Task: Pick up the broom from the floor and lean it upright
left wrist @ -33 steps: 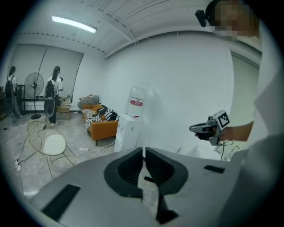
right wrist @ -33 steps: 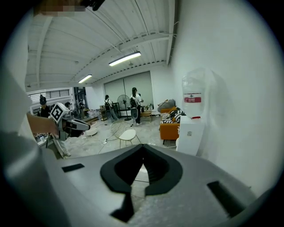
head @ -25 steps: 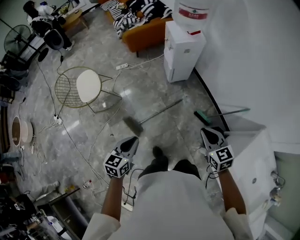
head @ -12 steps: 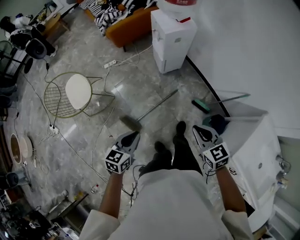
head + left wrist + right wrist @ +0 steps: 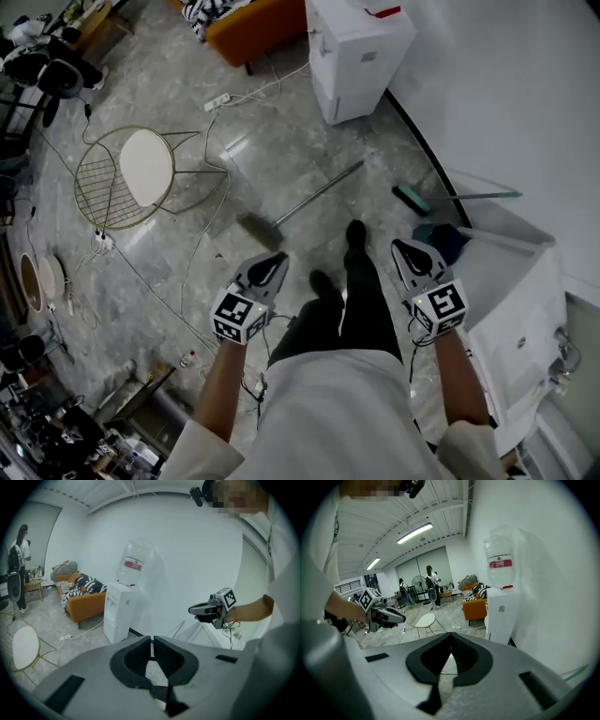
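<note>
- Head view, far left: a wire chair [image 5: 141, 173] stands on the grey floor [image 5: 187, 309], well apart from the work.
- My left gripper [image 5: 269, 266] hovers above the floor. The left gripper view shows its jaws pressed together with nothing between them.
- The broom [image 5: 314, 194] lies flat on the floor just beyond that gripper. Its brush head [image 5: 257, 231] is the end closest to me, and its handle runs diagonally away, up and right, toward the water dispenser [image 5: 361, 47].
- Of the 2 grippers, I judge the left 1 nearer: the brush head sits just ahead of its tips, while the handle's far end is well apart from both.
- My right gripper [image 5: 412, 253] hangs past my legs, jaws closed and empty in the right gripper view.
- Far right, a 2nd long tool with a green head [image 5: 410, 198] lies by the wall.
- Both jaws must open before either can take the handle, I reckon.
</note>
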A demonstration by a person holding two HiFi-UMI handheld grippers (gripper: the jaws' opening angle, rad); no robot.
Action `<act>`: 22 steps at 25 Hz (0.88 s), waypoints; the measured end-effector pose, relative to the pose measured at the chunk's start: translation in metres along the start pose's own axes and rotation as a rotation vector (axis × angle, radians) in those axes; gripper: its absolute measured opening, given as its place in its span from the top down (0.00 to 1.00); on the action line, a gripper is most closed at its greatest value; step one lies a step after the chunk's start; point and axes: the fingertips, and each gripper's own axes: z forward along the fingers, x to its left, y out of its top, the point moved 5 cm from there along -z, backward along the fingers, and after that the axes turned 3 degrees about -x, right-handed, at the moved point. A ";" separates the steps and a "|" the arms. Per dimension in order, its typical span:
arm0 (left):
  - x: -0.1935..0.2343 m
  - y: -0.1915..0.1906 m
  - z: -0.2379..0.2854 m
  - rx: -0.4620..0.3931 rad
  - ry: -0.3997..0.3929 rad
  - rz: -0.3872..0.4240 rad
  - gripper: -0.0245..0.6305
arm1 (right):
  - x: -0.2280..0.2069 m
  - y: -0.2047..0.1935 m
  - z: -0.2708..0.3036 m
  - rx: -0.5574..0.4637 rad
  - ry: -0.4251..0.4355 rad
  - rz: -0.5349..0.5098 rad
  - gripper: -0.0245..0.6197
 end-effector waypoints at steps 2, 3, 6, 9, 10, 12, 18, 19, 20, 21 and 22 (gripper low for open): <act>0.002 -0.009 0.016 0.016 0.000 0.004 0.93 | -0.011 -0.012 0.015 0.014 0.012 0.030 0.96; 0.005 -0.015 0.026 0.024 0.002 0.004 0.93 | -0.018 -0.020 0.022 0.022 0.019 0.043 0.96; 0.025 -0.038 0.064 0.051 0.013 0.007 0.93 | -0.048 -0.044 0.051 0.050 0.037 0.071 0.96; 0.052 -0.062 0.103 0.048 0.027 0.001 0.93 | -0.079 -0.064 0.084 0.081 0.052 0.077 0.96; 0.060 -0.070 0.112 0.050 0.029 -0.012 0.93 | -0.085 -0.073 0.095 0.087 0.056 0.086 0.96; 0.075 -0.088 0.127 0.069 0.037 -0.040 0.93 | -0.093 -0.092 0.118 0.098 0.069 0.111 0.96; 0.121 -0.152 0.204 0.090 0.067 -0.088 0.93 | -0.135 -0.159 0.200 0.126 0.083 0.090 0.96; 0.125 -0.168 0.214 0.103 0.068 -0.094 0.93 | -0.143 -0.174 0.211 0.130 0.080 0.088 0.96; 0.129 -0.183 0.224 0.120 0.067 -0.104 0.93 | -0.148 -0.190 0.222 0.133 0.083 0.090 0.96; 0.133 -0.198 0.232 0.132 0.065 -0.112 0.93 | -0.153 -0.204 0.234 0.136 0.091 0.092 0.96; 0.139 -0.211 0.241 0.136 0.066 -0.115 0.93 | -0.156 -0.217 0.245 0.139 0.101 0.091 0.96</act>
